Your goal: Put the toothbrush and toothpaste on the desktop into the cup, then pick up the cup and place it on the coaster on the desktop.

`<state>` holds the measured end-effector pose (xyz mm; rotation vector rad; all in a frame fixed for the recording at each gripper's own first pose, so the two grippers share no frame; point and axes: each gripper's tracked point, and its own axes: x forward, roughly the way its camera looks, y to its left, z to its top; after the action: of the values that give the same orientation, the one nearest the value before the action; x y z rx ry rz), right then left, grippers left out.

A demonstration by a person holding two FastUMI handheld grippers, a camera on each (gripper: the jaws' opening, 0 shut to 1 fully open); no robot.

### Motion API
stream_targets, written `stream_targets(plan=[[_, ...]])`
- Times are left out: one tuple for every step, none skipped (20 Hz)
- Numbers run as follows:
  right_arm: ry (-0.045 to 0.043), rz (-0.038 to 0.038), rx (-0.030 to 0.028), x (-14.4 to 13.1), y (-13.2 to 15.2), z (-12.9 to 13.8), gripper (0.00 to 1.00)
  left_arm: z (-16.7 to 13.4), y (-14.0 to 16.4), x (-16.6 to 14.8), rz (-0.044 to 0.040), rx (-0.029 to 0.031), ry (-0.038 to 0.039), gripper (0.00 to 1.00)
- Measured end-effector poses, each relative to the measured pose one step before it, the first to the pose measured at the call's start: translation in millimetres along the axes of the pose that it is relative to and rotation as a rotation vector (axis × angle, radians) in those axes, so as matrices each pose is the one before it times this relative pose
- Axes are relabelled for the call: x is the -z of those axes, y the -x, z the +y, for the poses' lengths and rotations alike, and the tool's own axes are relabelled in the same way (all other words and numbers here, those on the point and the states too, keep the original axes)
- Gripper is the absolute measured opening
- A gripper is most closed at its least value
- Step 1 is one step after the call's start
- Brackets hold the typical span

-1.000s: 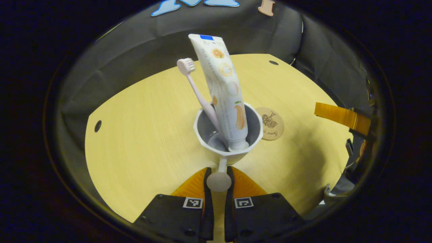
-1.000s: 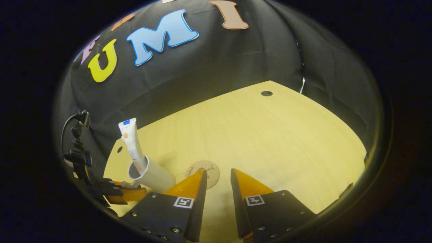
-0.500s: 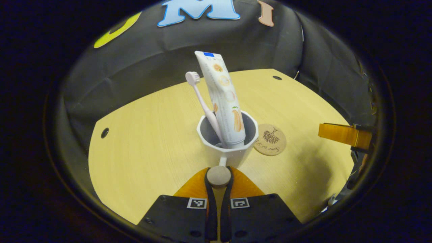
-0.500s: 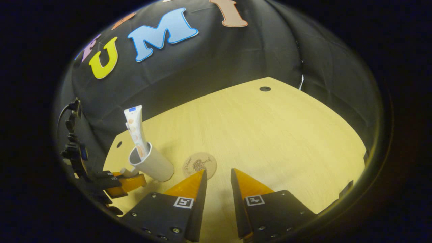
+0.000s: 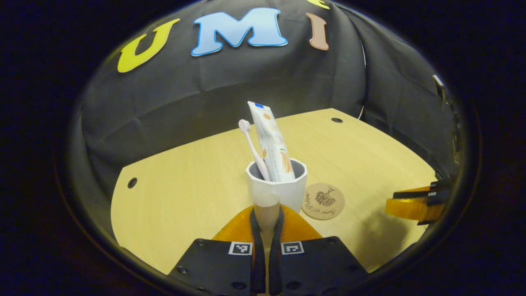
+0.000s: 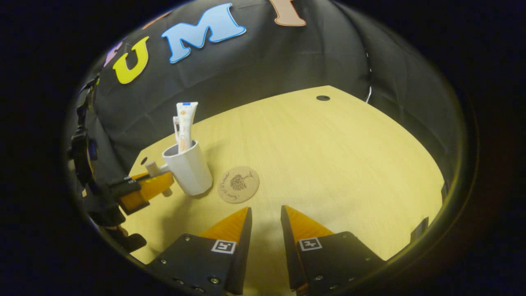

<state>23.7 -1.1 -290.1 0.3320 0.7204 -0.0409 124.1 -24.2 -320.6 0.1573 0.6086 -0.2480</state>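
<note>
While the big wooden desk (image 5: 185, 193) lies flat under everything, the white cup (image 5: 276, 189) stands on it near the middle, with the round coaster (image 5: 323, 201) just beside it on the right. In the right gripper view the cup (image 6: 188, 167) leans a little and the coaster (image 6: 238, 184) is next to its bottom, very close; I cannot tell if they touch.

A second ago the camera looked down into the cup. Now it looks at the cup from the side, and more of the black wall shows behind it. The cup has also come nearer to the coaster.

The toothpaste (image 5: 271, 142) is in the cup, leaning to the left with its flat end up. The pink toothbrush (image 5: 253, 149) stands in the cup too, on the left of the toothpaste, brush end up.

The left gripper (image 5: 266, 218) is clenched tight on the cup's handle (image 5: 266, 209), one finger on each side. It can also be seen at the left of the right gripper view (image 6: 158, 181), holding the handle there.

The right gripper (image 6: 265, 218) holds nothing, and its fingers are a little way apart over the bare desk, near the coaster. It is lower in the left gripper view than before (image 5: 413, 203).
</note>
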Motion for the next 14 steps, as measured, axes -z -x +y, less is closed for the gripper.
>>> stream_targets(plan=[[0.00563,0.00432,-0.00018,1.54,0.61,-0.34,0.41,-1.03,-2.15,-6.11,-0.01596,-0.00347,0.00071,0.11],[0.00308,0.00409,-0.00008,2.43,0.88,-1.94,0.41,-1.89,-1.32,-5.89,-0.01125,-0.00174,0.0,0.11],[-0.00049,0.00375,-0.00093,0.64,0.32,-0.46,0.41,-2.85,-2.08,-7.71,-0.0146,0.00061,0.00073,0.11],[-0.00089,0.00288,-0.00045,1.39,-0.09,-0.9,0.41,-3.0,-2.0,-6.5,-0.01029,0.00057,0.00033,0.11],[-0.00061,0.00206,0.00047,0.07,-0.14,-0.57,0.41,-1.21,-0.56,-5.5,-0.00682,0.00404,-0.00342,0.1],[-0.0014,0.00224,-0.00077,0.88,0.59,-1.8,0.41,-2.82,-0.59,-3.95,-0.00726,0.00187,-0.00644,0.11],[-0.003,0.0021,-0.00192,-0.04,0.1,-0.97,0.41,-3.76,-1.68,-3.41,-0.00774,0.00077,-0.00662,0.11],[-0.0028,0.00117,-0.00132,0.25,-0.14,-1.11,0.41,-2.63,0.12,-4.65,-0.00693,0.00013,-0.00291,0.11],[-0.00134,0.00012,0.0004,-0.7,-0.23,-1.36,0.41,-4.05,0.69,-3.28,-0.00491,0.00239,0.00312,0.11],[-0.00114,0.00076,0.00087,0.67,0.67,-2.62,0.41,-3.83,-0.03,-3.54,-0.00789,0.00455,0.00772,0.11],[-0.003,0.00148,0.00064,-0.4,0.03,-2.37,0.41,-3.86,-0.53,-4.27,-0.00593,0.0032,0.00693,0.11],[-0.00379,0.00183,0.00126,1.16,0.25,-2.63,0.41,-4.95,1.07,-4.16,-0.0074,0.00485,0.00243,0.11],[-0.00415,0.00227,0.00132,0.48,-0.24,-2.96,0.41,-4.65,-0.41,-5.05,-0.01034,0.00287,-0.0043,0.11],[-0.00384,0.00307,0.00066,0.13,-0.51,-3.49,0.41,-5.19,-1.04,-4.72,-0.00771,0.00464,-0.00949,0.1]])
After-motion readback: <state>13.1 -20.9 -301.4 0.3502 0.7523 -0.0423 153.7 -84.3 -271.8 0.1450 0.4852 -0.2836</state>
